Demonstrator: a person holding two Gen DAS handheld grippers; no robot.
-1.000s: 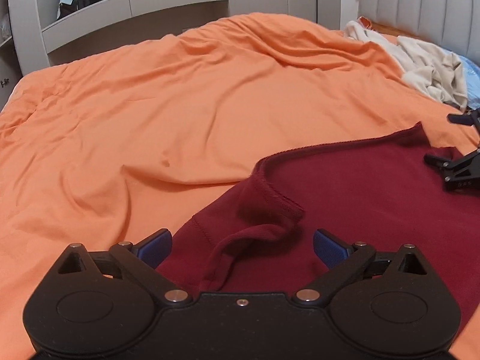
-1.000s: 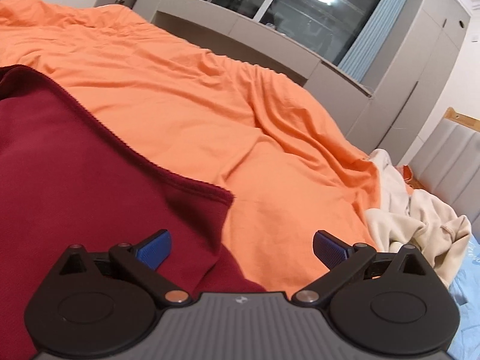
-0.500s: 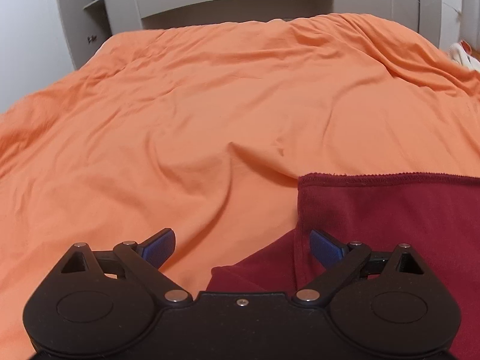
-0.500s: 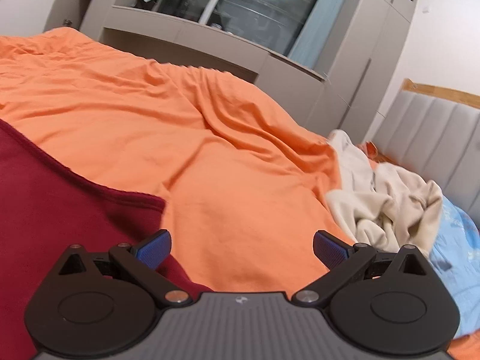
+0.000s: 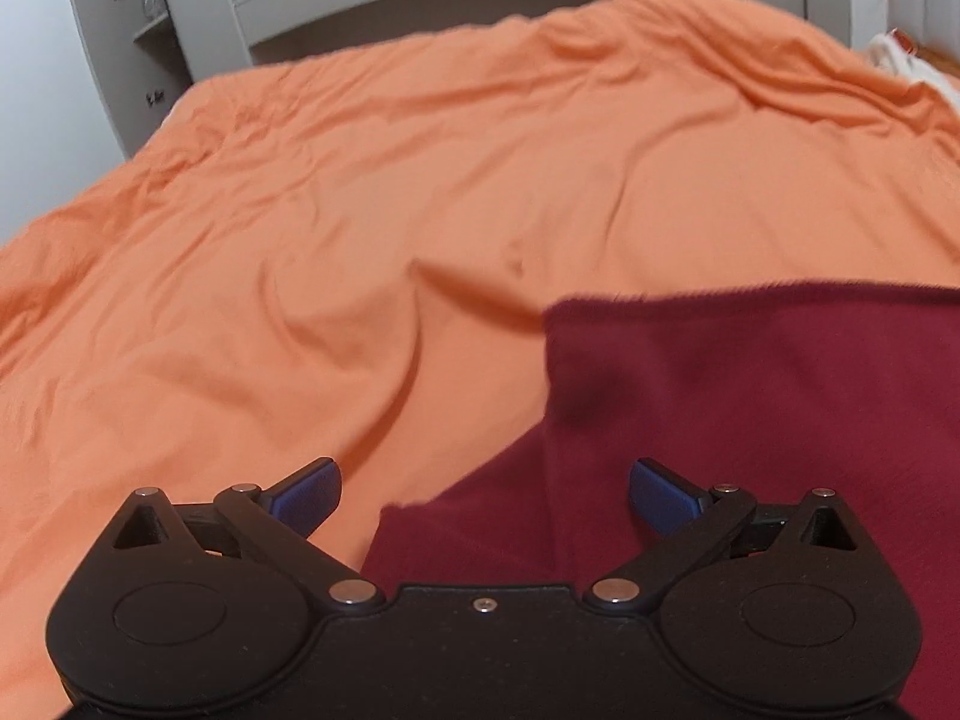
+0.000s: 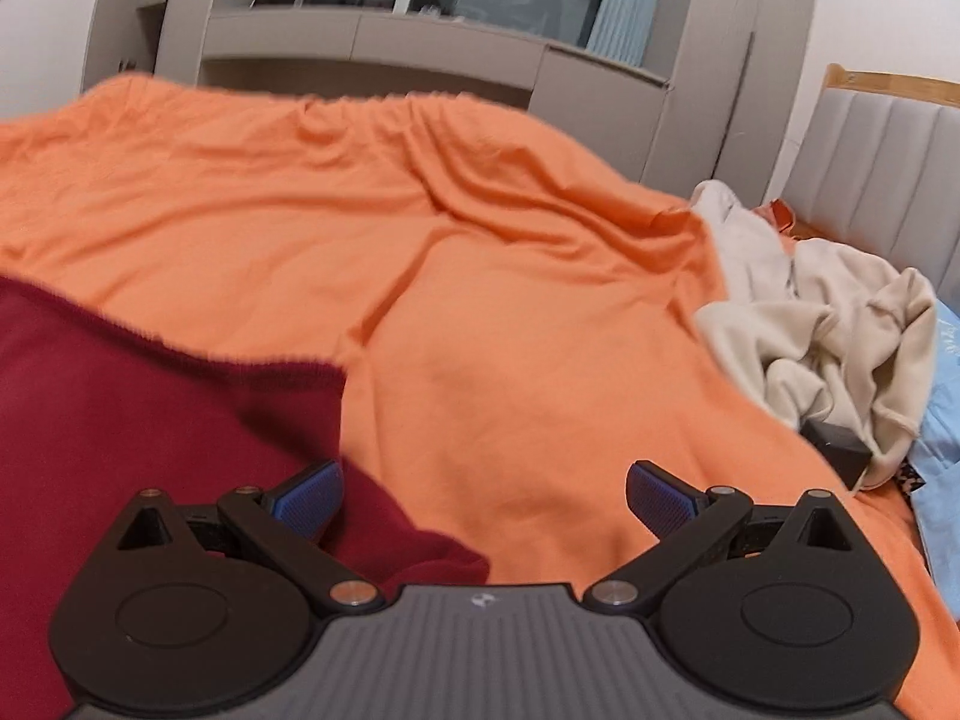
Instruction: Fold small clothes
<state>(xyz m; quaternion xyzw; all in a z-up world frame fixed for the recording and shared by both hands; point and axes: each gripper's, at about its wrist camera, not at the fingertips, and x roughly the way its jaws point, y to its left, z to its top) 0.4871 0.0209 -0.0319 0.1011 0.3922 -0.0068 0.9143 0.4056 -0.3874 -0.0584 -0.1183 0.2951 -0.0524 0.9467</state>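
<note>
A dark red garment (image 5: 750,420) lies spread on an orange bedcover (image 5: 360,228) as a person readies two handheld grippers for a fold; the garment serves as the landmark here. To its left, only wrinkled orange cloth runs back to grey cabinets (image 5: 180,48); over the garment's lower left corner the left gripper (image 5: 483,498) hangs with its blue pads (image 5: 306,495) spread wide, grasping nothing, one pad over bare bedcover and the other over red fabric; whether the pads touch the cloth cannot be told. In that view the garment shows a straight far hem and a left side edge with a flap jutting out below it. Over the garment's lower right corner the right gripper (image 6: 483,495) is likewise released, its left pad above the red garment (image 6: 150,408) and its right pad over the orange bedcover (image 6: 480,270). Well to the right of the garment sit a crumpled cream garment (image 6: 828,324), a small dark box (image 6: 837,456) and pale blue cloth (image 6: 942,438) near a padded headboard (image 6: 888,162).

The step in hand appears to be taking hold of the two near corners; it would go best if each claw straddles an edge squarely, pinches both layers where doubled, and both lift together so the hem stays straight; the loose flap on the left may need tucking first.
</note>
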